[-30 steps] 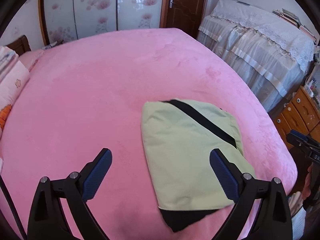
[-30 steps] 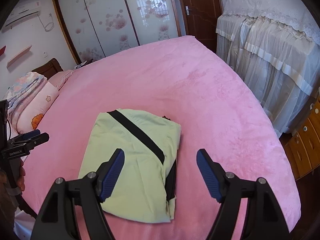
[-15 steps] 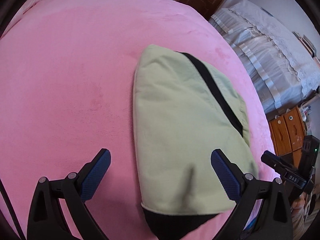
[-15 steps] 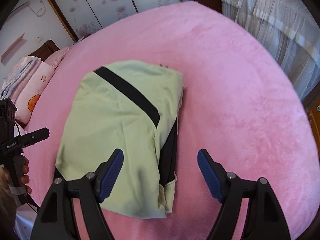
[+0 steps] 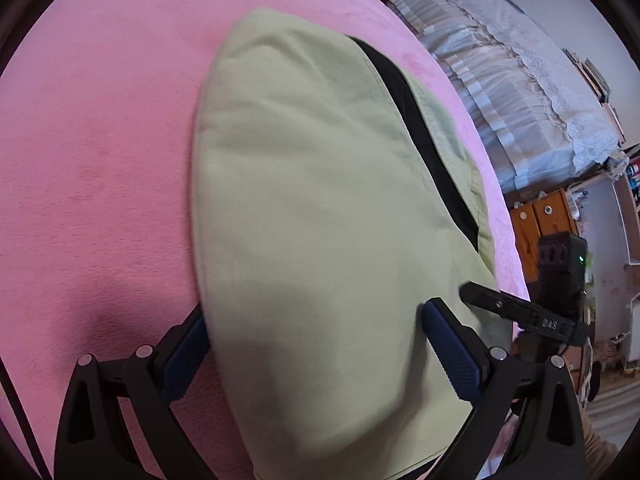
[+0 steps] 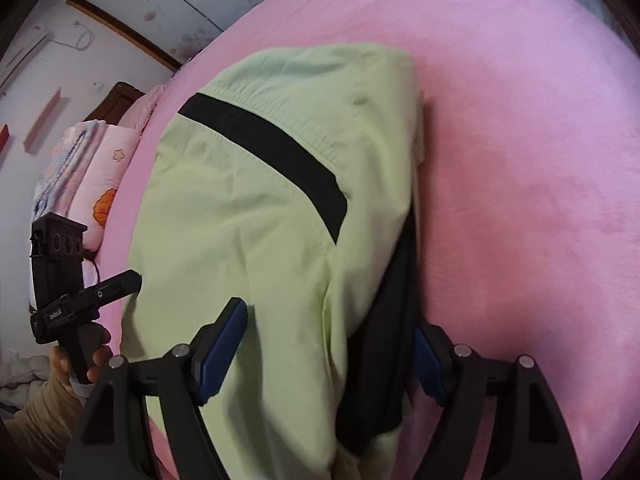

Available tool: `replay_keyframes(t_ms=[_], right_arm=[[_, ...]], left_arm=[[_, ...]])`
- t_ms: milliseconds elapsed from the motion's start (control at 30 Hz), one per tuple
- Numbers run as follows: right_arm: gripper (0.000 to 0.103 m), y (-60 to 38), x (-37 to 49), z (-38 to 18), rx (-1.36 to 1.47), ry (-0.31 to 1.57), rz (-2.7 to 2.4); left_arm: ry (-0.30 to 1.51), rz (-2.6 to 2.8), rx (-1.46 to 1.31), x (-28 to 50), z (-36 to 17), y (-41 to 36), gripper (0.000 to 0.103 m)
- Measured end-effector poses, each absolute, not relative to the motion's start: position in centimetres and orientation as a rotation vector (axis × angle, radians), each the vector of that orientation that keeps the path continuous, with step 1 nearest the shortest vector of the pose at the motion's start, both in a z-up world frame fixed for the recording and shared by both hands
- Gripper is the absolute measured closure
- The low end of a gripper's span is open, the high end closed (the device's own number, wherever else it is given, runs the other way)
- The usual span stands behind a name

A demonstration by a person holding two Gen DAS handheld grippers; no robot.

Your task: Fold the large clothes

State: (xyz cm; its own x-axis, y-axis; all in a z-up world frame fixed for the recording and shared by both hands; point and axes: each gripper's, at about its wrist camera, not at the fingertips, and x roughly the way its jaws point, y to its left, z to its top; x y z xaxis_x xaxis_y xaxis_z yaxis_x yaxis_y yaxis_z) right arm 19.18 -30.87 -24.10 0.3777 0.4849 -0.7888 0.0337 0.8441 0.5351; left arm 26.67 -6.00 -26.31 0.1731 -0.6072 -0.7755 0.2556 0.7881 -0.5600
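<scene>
Garment (image 5: 312, 208): pale green, folded to a thick packet, black stripe (image 6: 272, 152) slanting across its top, black lining showing at one side; lies on the pink bedspread (image 5: 92, 160), near edge close to the holder.

Left gripper (image 5: 316, 344): fingers spread wide, one blue pad (image 5: 184, 360) at the packet's left edge, the other (image 5: 452, 352) resting on top of the cloth. Nothing pinched.

Right gripper (image 6: 328, 348): likewise spread, left pad (image 6: 220, 348) on the green top, right pad (image 6: 428, 364) partly hidden behind the dark layers at the packet's right edge. Nothing pinched (whether the pads press down, I cannot tell).

Bearing: packet lies straight ahead of both tools, long axis running away from them; each straddles its own near corner, neither clearly nearer. My guess is the next fold carries the near end away.

View differences: right camera alone shows the stacked dark layers, the pillows (image 6: 96, 176) and the person's hand (image 6: 80, 356) on the other handle; left camera alone shows the draped furniture (image 5: 520, 100) and the wooden drawers (image 5: 544, 220).
</scene>
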Motion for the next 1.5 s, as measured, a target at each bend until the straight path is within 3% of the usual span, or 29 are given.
replay_keyframes(t_ms=[200, 433, 467, 567, 633, 733, 900, 1167, 1500], right_arm=[[0.035, -31.0, 21.0, -25.2, 0.584, 1.132, 0.387], [0.069, -30.2, 21.7, -25.0, 0.564, 1.126, 0.381], [0.075, -29.8, 21.5, -24.8, 0.554, 1.123, 0.378], [0.085, -28.4, 21.2, -23.6, 0.502, 1.11, 0.352], [0.087, -27.3, 20.7, -22.5, 0.465, 1.098, 0.326], [0.091, -25.4, 19.6, -20.7, 0.415, 1.074, 0.298], [0.092, -22.1, 16.3, -18.0, 0.373, 1.074, 0.283], [0.092, -14.4, 12.5, -15.6, 0.367, 1.104, 0.383], [0.092, -2.3, 20.1, -12.1, 0.28, 1.038, 0.527]], left_arm=[[1.261, -0.673, -0.292, 27.2, -27.0, -7.0, 0.003], [1.26, -0.648, -0.227, 27.1, -26.7, -8.4, 0.004], [1.254, -0.634, -0.213, 27.0, -26.5, -8.8, 0.006], [1.221, -0.581, -0.133, 26.3, -25.2, -9.6, 0.03], [1.175, -0.562, -0.083, 25.4, -23.8, -10.2, 0.052], [1.131, -0.543, -0.066, 24.0, -21.6, -10.1, 0.064], [1.08, -0.546, 0.008, 20.4, -18.1, -8.5, 0.065], [1.128, -0.533, -0.017, 17.0, -15.1, 0.5, 0.066], [1.049, -0.415, -0.001, 22.7, -11.2, 14.7, 0.066]])
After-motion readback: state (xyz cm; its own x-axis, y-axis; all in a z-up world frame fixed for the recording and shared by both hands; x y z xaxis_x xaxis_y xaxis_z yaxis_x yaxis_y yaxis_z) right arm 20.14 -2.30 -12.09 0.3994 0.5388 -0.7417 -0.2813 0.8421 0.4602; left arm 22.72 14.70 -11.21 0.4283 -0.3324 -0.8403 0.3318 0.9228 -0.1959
